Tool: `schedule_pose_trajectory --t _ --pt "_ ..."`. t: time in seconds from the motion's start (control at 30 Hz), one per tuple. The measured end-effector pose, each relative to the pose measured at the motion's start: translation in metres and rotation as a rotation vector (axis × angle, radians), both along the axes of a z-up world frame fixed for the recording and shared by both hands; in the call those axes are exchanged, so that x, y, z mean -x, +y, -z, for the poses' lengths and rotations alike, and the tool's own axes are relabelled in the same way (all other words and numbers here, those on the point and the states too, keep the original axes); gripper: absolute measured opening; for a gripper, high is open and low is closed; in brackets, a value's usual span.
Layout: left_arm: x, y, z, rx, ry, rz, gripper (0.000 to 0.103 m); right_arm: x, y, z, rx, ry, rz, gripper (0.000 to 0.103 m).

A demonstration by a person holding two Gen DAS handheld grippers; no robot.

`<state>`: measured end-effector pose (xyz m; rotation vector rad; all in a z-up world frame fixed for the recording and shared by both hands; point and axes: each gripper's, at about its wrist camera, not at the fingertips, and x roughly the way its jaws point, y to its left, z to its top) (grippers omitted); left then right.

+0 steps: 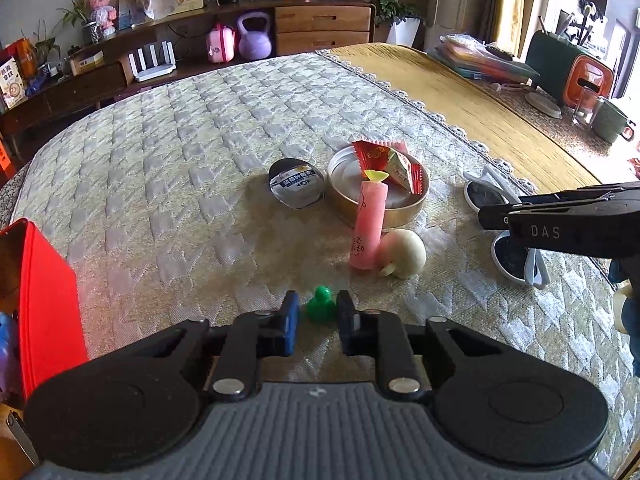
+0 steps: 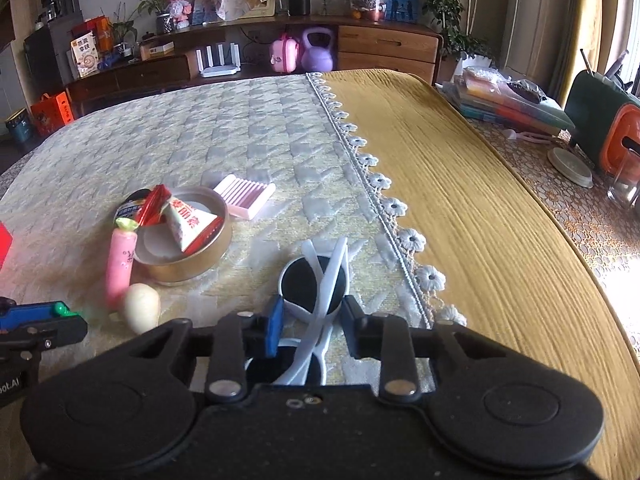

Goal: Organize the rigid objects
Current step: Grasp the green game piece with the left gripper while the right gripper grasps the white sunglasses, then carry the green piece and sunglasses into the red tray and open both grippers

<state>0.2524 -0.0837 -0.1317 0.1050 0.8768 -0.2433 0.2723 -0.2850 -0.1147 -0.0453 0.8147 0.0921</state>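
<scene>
My left gripper point(image 1: 317, 320) is open, its jaws on either side of a small green plastic piece point(image 1: 321, 303) that lies on the quilted cloth. My right gripper point(image 2: 313, 325) is open around folded white-framed sunglasses point(image 2: 316, 288), which also show in the left wrist view point(image 1: 506, 220). A round metal tin point(image 1: 378, 186) holds red and white snack packets point(image 1: 390, 162). A pink tube point(image 1: 366, 226) leans against the tin, with a pale round toy point(image 1: 402, 252) beside it. A flat oval case point(image 1: 296, 184) lies left of the tin.
A red box point(image 1: 44, 300) stands at the left edge. A pink ridged soap dish point(image 2: 245, 195) lies behind the tin. A yellow runner point(image 2: 460, 200) covers the right half of the table. Books point(image 2: 508, 100), a green holder point(image 2: 600, 120) and cups stand far right.
</scene>
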Motion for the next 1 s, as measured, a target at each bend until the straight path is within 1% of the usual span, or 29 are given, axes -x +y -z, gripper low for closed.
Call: schedule_pose_trajectory --t 0.07,0.13,0.2,0.33,0.47,0.7,1.0 --pt "0.001 -0.003 -0.001 -0.014 0.003 0.007 0.015 0.005 0.001 0.0 0.002 -0.012 -0.014 0.024" --pt "0.003 -0.003 -0.001 -0.023 0.0 0.016 0.015 0.011 -0.002 -0.002 -0.021 -0.023 -0.013 0.015" --pt "0.003 -0.001 -0.001 -0.016 0.008 0.014 0.015 0.016 -0.004 -0.005 -0.056 -0.025 -0.014 0.005" --pt "0.003 0.008 -0.002 0.005 0.026 -0.012 0.015 0.027 -0.004 -0.005 -0.059 -0.029 -0.017 0.005" --pt "0.009 0.016 -0.007 0.03 0.038 -0.032 0.015 0.039 -0.006 -0.01 -0.097 -0.042 -0.012 0.005" --pt "0.026 0.031 -0.02 0.07 0.046 -0.049 0.015 0.07 -0.004 -0.029 -0.132 -0.079 -0.051 0.004" --pt "0.05 0.047 -0.04 0.086 0.054 -0.078 0.015 0.105 0.015 -0.051 -0.188 -0.102 -0.114 0.004"
